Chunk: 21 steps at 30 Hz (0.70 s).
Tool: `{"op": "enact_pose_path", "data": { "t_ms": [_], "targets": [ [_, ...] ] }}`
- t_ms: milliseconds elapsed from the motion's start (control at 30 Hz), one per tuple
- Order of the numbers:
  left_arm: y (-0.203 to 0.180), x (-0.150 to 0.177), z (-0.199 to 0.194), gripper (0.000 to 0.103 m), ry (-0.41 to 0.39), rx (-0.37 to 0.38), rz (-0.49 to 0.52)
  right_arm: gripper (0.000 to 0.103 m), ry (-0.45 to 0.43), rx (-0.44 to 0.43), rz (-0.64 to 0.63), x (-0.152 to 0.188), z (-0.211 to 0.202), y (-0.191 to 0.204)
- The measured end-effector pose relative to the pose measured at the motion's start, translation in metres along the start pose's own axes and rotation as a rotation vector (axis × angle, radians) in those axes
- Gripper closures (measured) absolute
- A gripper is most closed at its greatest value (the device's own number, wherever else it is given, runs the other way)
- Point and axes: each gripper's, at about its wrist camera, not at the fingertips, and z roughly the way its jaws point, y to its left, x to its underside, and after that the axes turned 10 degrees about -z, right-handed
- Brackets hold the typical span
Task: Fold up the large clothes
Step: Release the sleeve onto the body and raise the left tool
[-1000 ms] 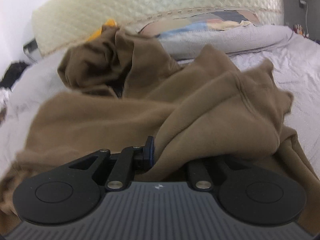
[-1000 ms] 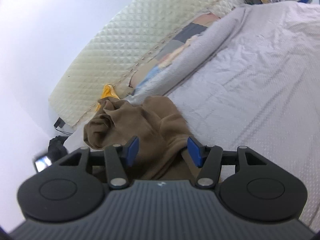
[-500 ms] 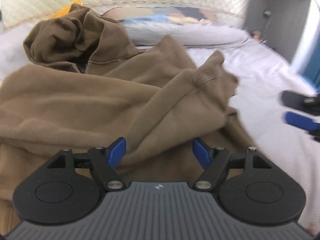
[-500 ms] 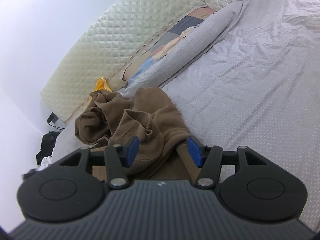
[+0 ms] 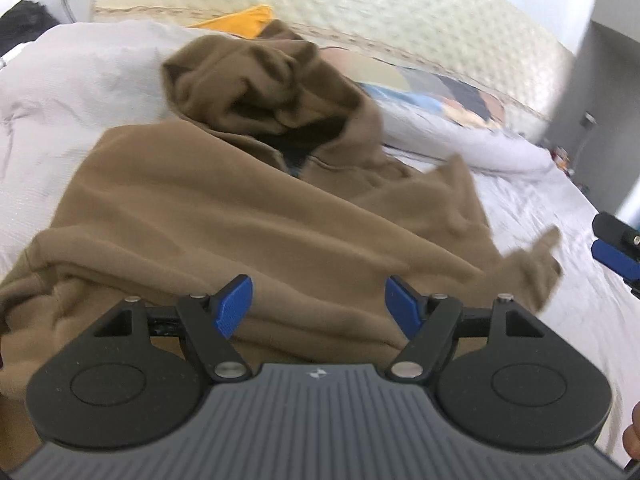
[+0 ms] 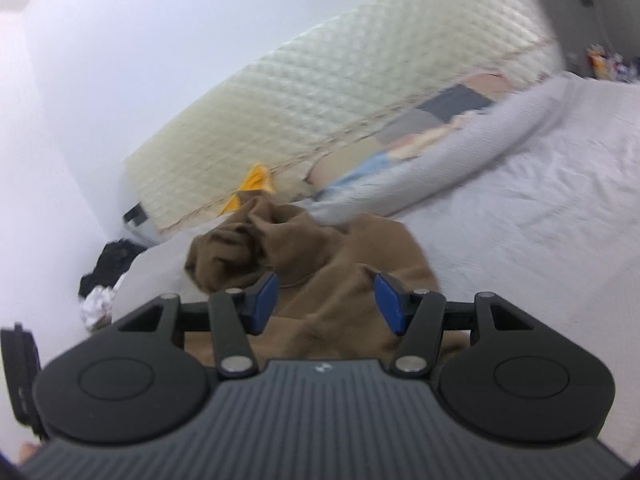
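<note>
Blue pads tip both pairs of jaws, and we see both standing apart with nothing pinched. On our left gripper (image 5: 318,304) the jaws have just been opening and now stand wide, hovering over the near fold of the brown hoodie (image 5: 224,208) without pressing it; cloth shows between the pads only as background beneath them. Our right gripper (image 6: 326,300) holds its jaws at a middling gap, also above the garment and free of it; the same tool shows at the right edge of the left wrist view, clear of the fabric.

We see the hoodie lying crumpled on the bed (image 5: 560,240), on a pale grey sheet. It is thick, soft, fleece-like cloth in one even tan-brown. Its body spreads in broad slanting folds nearest us. Its hood (image 5: 256,80) is bunched up at the far end, open and dark inside, with a seam running round the neck. One sleeve (image 5: 532,264) trails out to the right, its cuff end blurred.

Beyond the hood we see a grey pillow (image 5: 472,140) with a patchwork of blue, dark and peach cloth behind it, a scrap of orange fabric (image 5: 244,24), and a quilted cream headboard (image 5: 400,12). Both views are smeared by motion.
</note>
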Motion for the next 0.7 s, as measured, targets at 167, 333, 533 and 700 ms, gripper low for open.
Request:
{"op": "enact_pose_path", "data": {
  "t_ms": [167, 333, 533, 700],
  "targets": [
    [0.023, -0.009, 0.018, 0.026, 0.01, -0.016, 0.035, 0.047, 0.067, -0.024, -0.094, 0.006, 0.041, 0.02],
    [0.041, -0.015, 0.029, 0.026, 0.017, -0.036, 0.026, 0.054, 0.176, 0.057, -0.172, 0.03, 0.066, 0.023],
    [0.056, -0.018, 0.039, 0.028, 0.047, -0.061, 0.008, 0.056, 0.293, 0.155, -0.227, 0.047, 0.08, 0.026],
    [0.062, -0.007, 0.058, 0.029, 0.11, -0.119, 0.019, 0.057, 0.354, 0.178, -0.251, 0.063, 0.091, 0.023]
  ]
}}
